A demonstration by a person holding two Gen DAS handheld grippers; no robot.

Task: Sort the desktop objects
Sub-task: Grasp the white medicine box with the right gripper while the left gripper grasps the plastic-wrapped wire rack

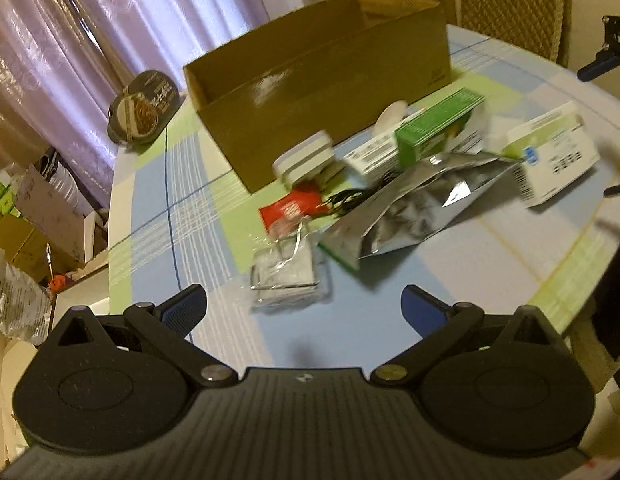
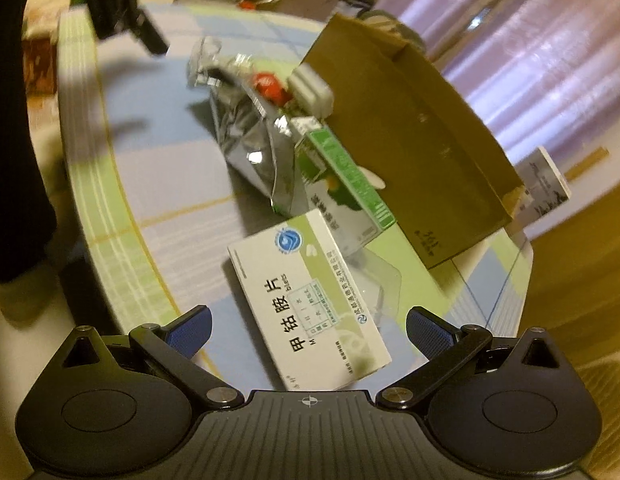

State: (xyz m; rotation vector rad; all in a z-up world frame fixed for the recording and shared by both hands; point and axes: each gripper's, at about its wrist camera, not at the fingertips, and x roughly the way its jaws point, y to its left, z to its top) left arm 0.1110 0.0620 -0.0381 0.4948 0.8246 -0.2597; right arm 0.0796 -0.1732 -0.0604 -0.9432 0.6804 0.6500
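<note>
Purple curtains (image 1: 122, 20) hang behind the desk (image 1: 490, 264); both claws, left claw (image 1: 304, 312) and right claw (image 2: 308, 330), are wide and empty, near a medicine box (image 2: 310, 300).

Both tongs look alike: the left tongs (image 1: 304, 312) and right tongs (image 2: 308, 330) have matte black ribbed bodies, 2 round housings, silver pivot screws, blue textured fingertips (image 2: 190, 330) and a small crosshair mark.
</note>
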